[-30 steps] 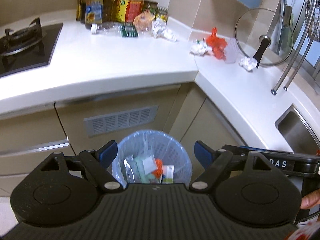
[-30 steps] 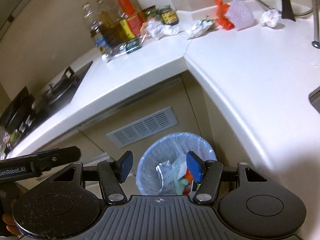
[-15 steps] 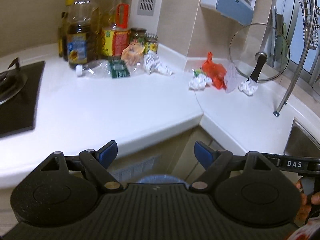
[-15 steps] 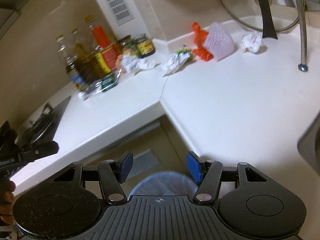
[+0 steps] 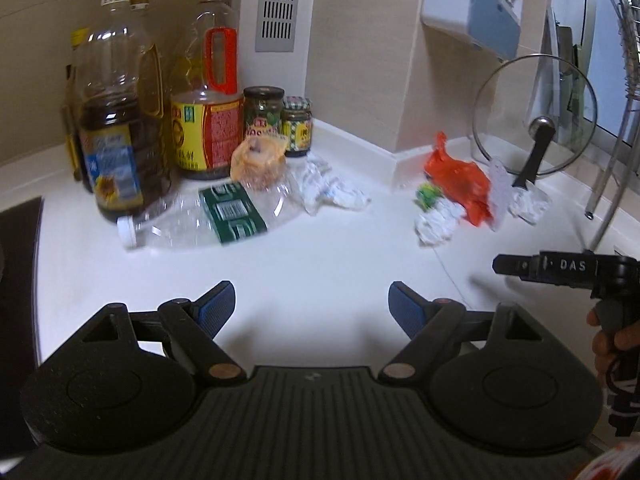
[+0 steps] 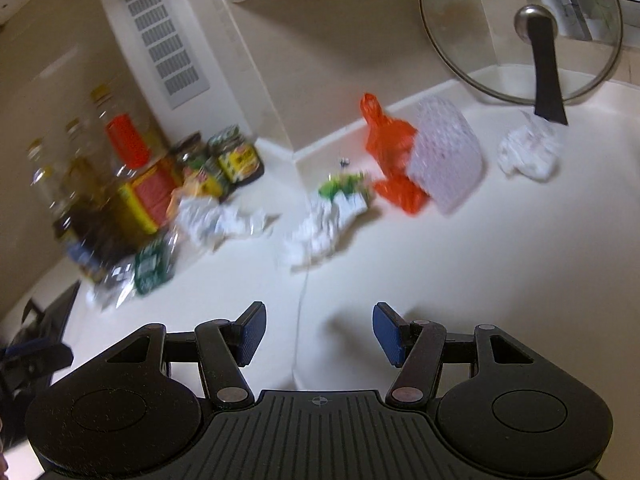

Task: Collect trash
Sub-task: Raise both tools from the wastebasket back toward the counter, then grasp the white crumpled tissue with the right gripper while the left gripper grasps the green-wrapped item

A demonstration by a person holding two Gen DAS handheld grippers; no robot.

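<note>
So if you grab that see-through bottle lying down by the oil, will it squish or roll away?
The empty plastic bottle lies on its side on the counter, so a nudge could probably roll it. Its clear walls look thin and already dented, so it would likely crumple under a squeeze. It seems to hold nothing, so it should be very light.

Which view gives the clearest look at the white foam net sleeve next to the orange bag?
The right wrist view: the foam net sleeve faces the camera, its mesh visible, leaning against the orange bag. In the left wrist view the sleeve appears only as a thin, pale sliver to the right of the bag.
</note>
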